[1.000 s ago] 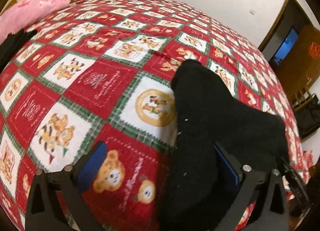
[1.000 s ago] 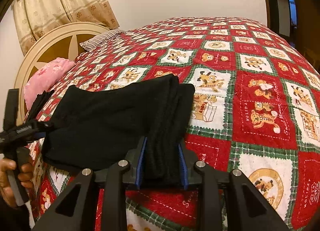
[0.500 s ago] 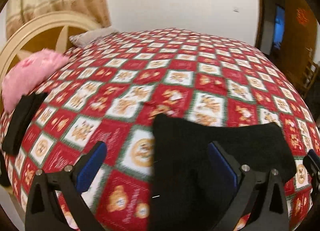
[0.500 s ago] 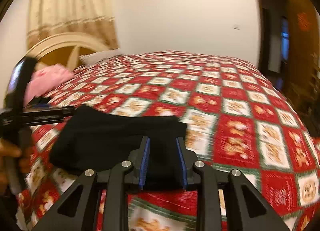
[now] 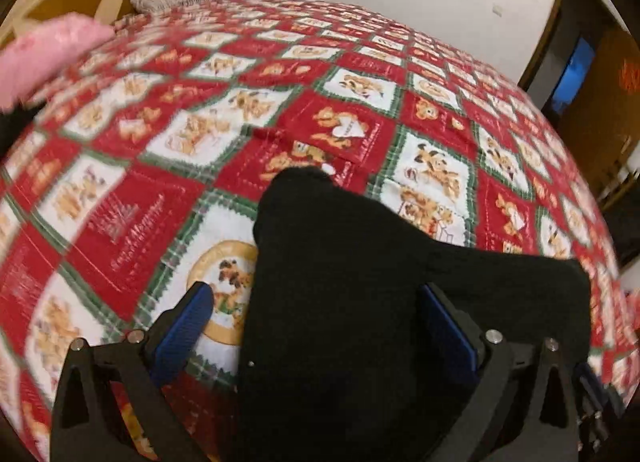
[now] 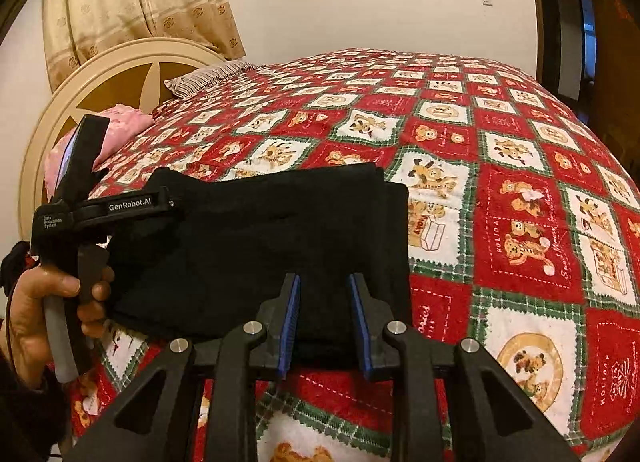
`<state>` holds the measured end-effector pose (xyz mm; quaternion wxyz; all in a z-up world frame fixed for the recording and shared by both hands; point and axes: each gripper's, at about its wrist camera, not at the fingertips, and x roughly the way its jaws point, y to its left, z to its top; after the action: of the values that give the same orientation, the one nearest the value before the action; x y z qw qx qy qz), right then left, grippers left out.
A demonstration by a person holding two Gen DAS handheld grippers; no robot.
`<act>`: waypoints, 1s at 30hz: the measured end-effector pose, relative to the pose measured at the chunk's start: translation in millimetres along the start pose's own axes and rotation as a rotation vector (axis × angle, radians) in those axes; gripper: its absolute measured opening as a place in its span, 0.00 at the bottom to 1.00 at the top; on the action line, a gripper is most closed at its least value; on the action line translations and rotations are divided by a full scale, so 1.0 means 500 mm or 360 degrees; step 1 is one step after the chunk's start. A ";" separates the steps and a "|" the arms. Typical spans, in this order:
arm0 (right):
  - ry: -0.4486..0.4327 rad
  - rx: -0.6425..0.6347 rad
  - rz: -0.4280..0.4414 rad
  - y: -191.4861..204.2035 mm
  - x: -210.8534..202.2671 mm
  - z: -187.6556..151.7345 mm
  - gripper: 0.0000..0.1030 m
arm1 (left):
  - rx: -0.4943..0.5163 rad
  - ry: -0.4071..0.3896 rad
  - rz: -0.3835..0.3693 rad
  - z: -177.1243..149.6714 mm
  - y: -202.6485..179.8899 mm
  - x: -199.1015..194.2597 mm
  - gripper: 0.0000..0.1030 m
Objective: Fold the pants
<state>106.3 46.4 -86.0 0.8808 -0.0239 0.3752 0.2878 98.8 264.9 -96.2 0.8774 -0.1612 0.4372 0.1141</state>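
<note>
The bed (image 6: 500,149), under a red, white and green patchwork quilt printed with bears, fills both views; a cream round headboard (image 6: 100,73), a pink pillow (image 6: 120,129) and a striped pillow (image 6: 208,75) sit at its far end. The black pants (image 6: 260,246) lie on the quilt near the bed's closest edge, already folded into a compact, thick rectangle with stacked layers showing at the right edge; I judge the folding close to done, with perhaps a last fold, squaring or release left. The cloth looks soft, matte and plain; one corner rises in a rounded hump in the left wrist view, so the bundle is not quite flat. The right claw (image 6: 324,326) has its blue pads pressed on the bundle's near edge, clamped on several layers. The left claw (image 5: 316,338) stands wide apart, its fingers straddling the fabric's end without pinching it; a hand (image 6: 48,302) holds its handle.
</note>
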 end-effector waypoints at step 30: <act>0.0050 0.0300 0.0093 0.053 -0.173 -0.122 0.54 | 0.0115 -0.0121 0.0178 -0.175 0.061 -0.259 1.00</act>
<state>5.3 10.5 -66.9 0.8644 0.0655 0.4150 0.2764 -51.8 251.8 -47.0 0.8908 -0.1003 0.4158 0.1532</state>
